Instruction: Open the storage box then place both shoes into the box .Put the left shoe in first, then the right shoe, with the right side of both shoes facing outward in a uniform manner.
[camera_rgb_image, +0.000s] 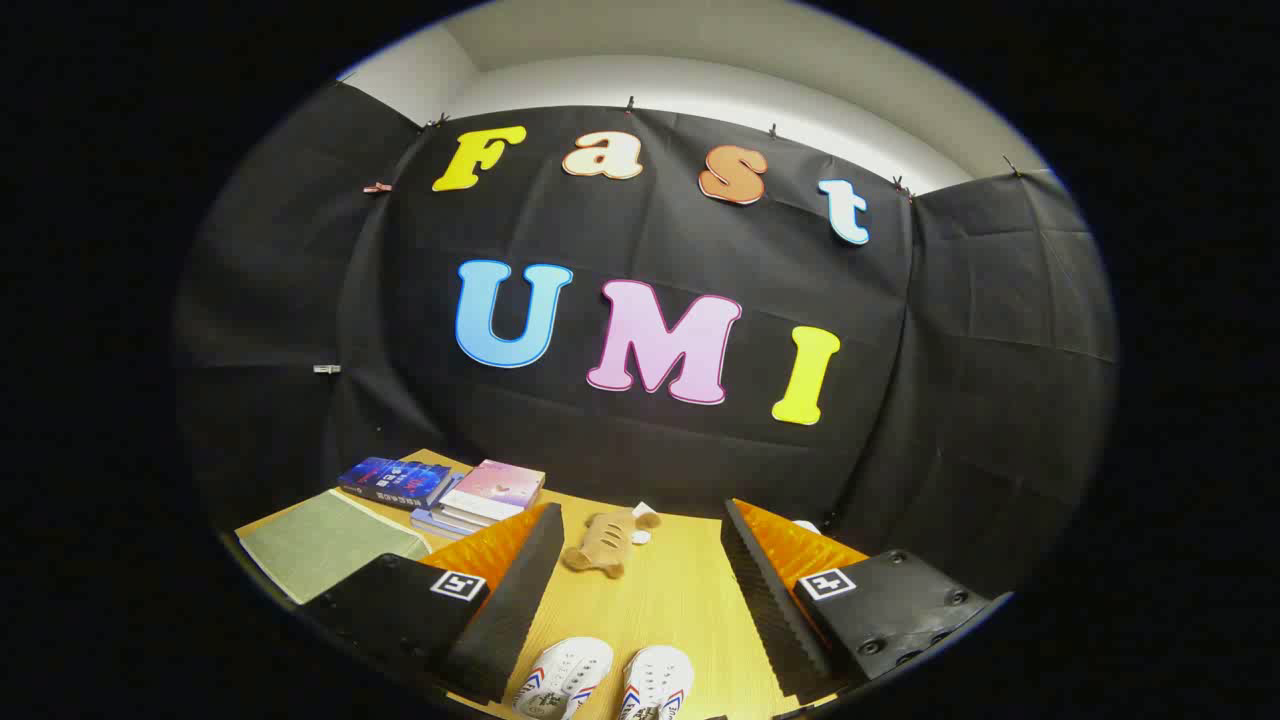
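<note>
While the gripper (640, 600) hovers above the wooden table (680, 590), its fingers stand wide apart and grip nothing. The pair of white shoes (605, 680) lies on the table between the fingers, toes pointing away from the gripper and side by side, with a brown plush toy (605, 543) beyond the shoes. Past the left finger, relative to the plush toy, sit a stack of books (450, 490) and a green mat (320, 545).
</note>
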